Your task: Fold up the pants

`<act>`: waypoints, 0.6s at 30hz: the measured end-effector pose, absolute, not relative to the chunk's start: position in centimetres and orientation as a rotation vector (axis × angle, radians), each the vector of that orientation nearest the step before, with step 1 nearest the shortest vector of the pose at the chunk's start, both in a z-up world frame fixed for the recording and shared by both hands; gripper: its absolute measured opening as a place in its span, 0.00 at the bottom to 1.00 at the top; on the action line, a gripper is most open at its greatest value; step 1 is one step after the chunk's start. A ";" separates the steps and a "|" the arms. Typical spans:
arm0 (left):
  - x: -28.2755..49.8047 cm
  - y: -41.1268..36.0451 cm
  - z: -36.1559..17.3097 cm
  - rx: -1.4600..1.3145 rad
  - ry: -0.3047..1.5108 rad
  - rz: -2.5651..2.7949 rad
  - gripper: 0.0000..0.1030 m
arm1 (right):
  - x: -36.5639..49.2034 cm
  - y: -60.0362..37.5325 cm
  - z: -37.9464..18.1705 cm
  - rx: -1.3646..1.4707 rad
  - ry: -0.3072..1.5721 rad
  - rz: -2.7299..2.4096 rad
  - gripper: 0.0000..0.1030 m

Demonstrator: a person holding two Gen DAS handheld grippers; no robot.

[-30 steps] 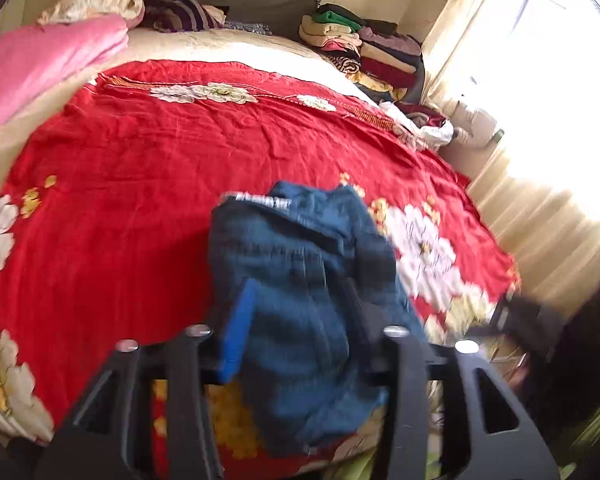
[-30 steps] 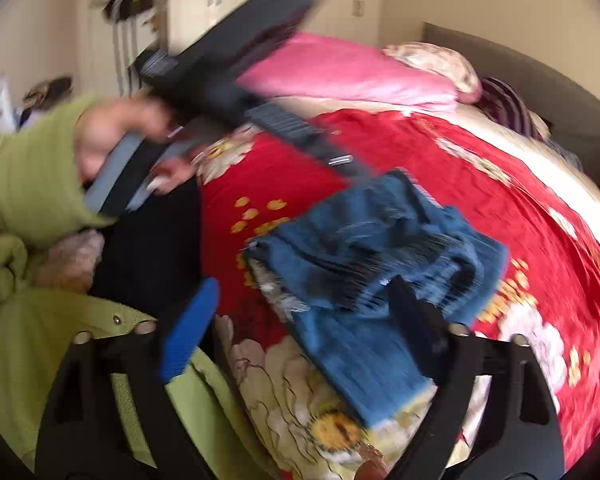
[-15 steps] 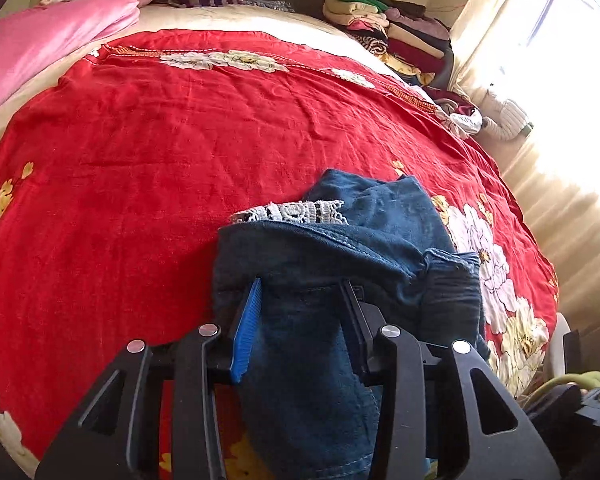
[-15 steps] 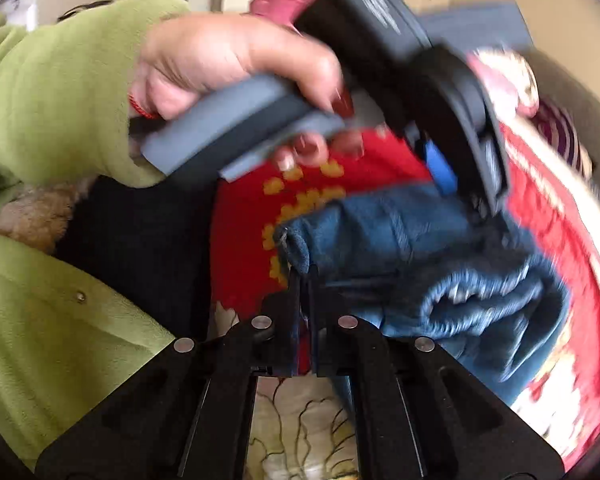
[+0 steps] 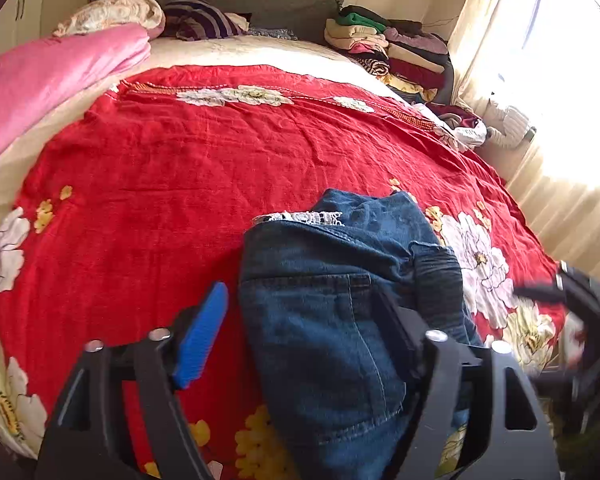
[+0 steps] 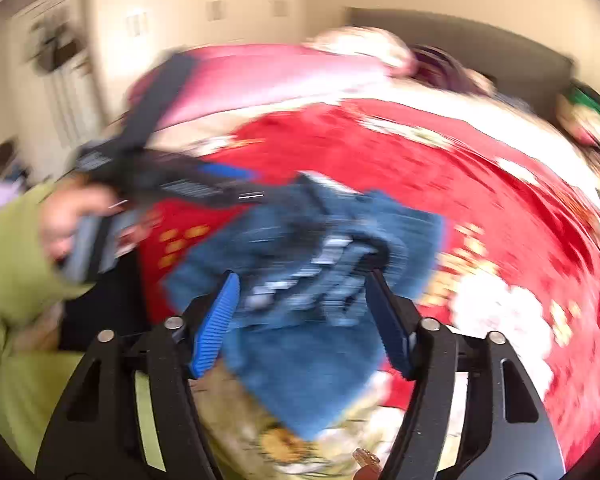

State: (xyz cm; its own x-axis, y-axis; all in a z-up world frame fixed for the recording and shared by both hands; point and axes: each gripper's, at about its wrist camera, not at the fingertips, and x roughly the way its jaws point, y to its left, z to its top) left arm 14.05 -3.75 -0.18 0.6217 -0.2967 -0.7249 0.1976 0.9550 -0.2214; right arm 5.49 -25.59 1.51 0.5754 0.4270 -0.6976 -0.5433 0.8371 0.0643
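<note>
Your left tool point(image 5: 300, 340) is released, fingers spread around the folded jeans point(image 5: 340, 320) on the red bedspread point(image 5: 180, 180). Your right tool point(image 6: 304, 320) is released too, above them.

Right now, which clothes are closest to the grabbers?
The blue jeans, lying alone on the red blanket. The other clothes are stacked far off by the headboard.

The blue denim pants point(image 5: 324, 320) lay folded into a thick bundle on the red flowered bedspread point(image 5: 172, 184), near its front edge, with a strip of white lace showing at the far fold.
</note>
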 end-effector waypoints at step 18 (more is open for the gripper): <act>13.7 -4.0 -1.7 -0.093 0.903 -0.271 0.76 | 12.5 -28.6 -3.3 0.054 1.001 0.381 0.69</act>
State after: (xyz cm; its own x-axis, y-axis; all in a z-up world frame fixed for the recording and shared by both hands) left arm 13.74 -4.03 -1.67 0.5880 -0.2714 -0.7619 0.1938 0.9619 -0.1931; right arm 12.55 -28.63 -3.27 0.4795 0.3365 -0.8104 -0.2877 0.9328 0.2171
